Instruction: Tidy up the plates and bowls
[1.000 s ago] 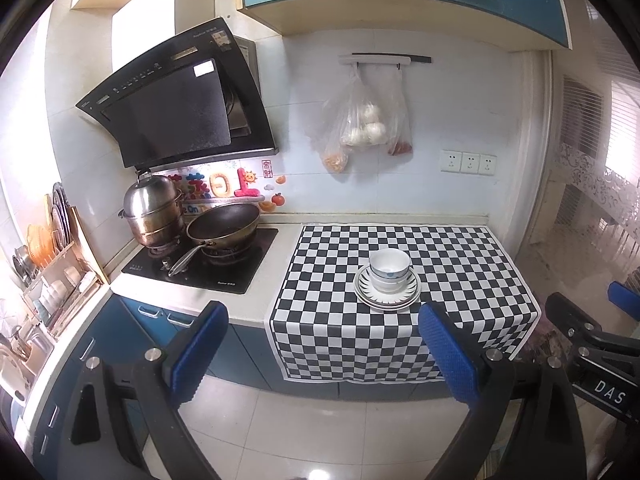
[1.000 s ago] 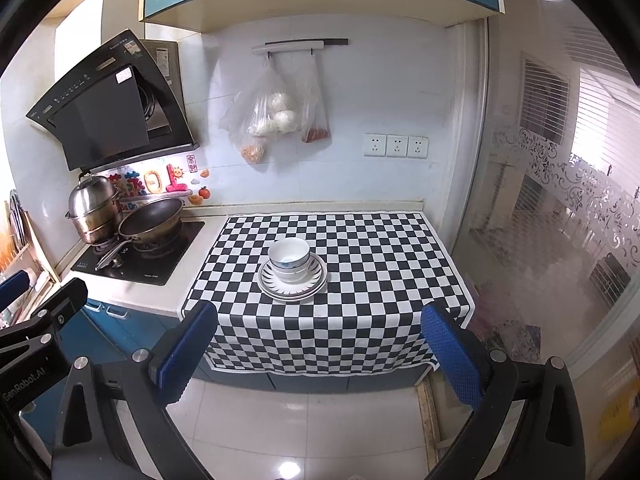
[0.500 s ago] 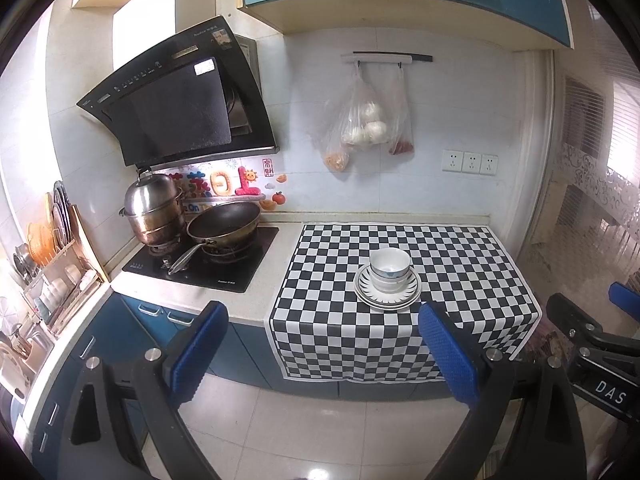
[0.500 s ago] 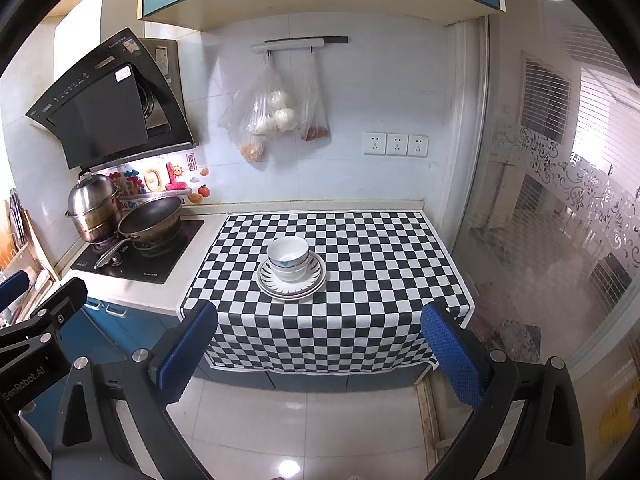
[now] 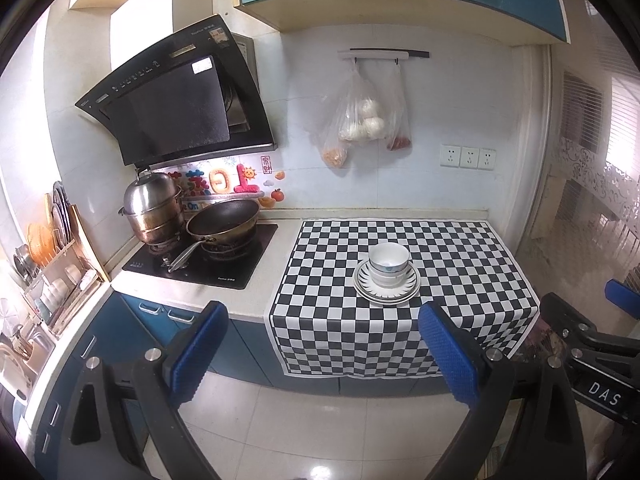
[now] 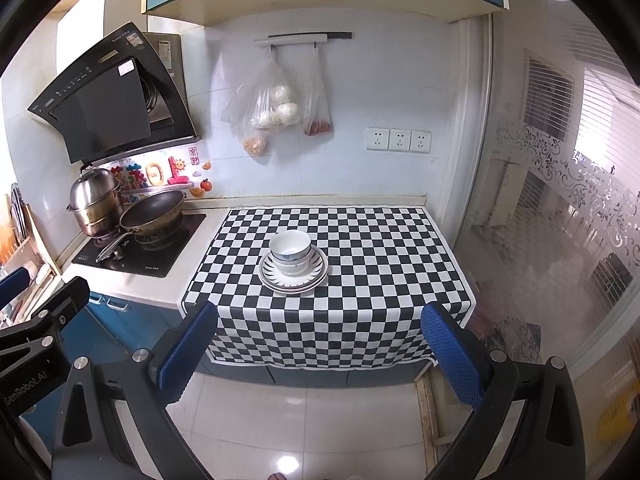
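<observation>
White bowls [image 5: 389, 263] [image 6: 290, 251] sit nested on a stack of patterned plates [image 5: 404, 289] [image 6: 276, 276] in the middle of a black-and-white checkered cloth [image 5: 460, 256] [image 6: 380, 248] on the counter. My left gripper [image 5: 324, 354] is open, held back from the counter over the floor, with nothing between its blue pads. My right gripper [image 6: 318, 354] is also open and empty, at a similar distance in front of the counter. Each gripper's side shows at the edge of the other's view.
A hob with a wok [image 5: 224, 222] [image 6: 154, 213] and a steel steamer pot [image 5: 152, 208] [image 6: 96, 204] lies left of the cloth. A dish rack [image 5: 52, 276] stands at far left. Plastic bags [image 5: 362, 120] hang on the wall. Glass door at right; tiled floor below.
Both views have shifted only slightly; the stack of plates and bowls has stayed where it was. Both grippers remain open.
</observation>
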